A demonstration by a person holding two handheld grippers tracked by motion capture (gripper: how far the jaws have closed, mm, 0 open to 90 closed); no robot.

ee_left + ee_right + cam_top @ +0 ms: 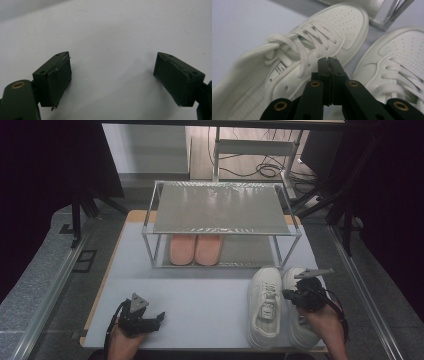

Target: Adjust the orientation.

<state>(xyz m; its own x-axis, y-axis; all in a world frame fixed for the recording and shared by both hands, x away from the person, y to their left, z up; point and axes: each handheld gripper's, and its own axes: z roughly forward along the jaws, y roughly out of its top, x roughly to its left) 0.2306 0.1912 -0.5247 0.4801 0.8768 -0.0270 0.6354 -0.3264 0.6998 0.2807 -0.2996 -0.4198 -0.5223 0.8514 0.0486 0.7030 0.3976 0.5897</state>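
Note:
A pair of white lace-up sneakers stands toes-away at the table's front right, the left shoe (265, 305) beside the right shoe (295, 275). My right gripper (287, 295) hovers over the gap between them, jaws pressed together with nothing visible between them. In the right gripper view the shut gripper (328, 60) sits above the outer side of the left shoe (332, 27), with the right shoe (402, 47) to its right. My left gripper (159, 318) rests at the front left, open; in the left gripper view the gripper (111, 72) spans bare table (112, 30).
A two-tier metal shoe rack (220, 207) stands at the back of the table. A pair of pink slippers (195, 249) lies on its lower shelf; the top shelf is bare. A rack leg (387, 20) stands just beyond the sneakers' toes.

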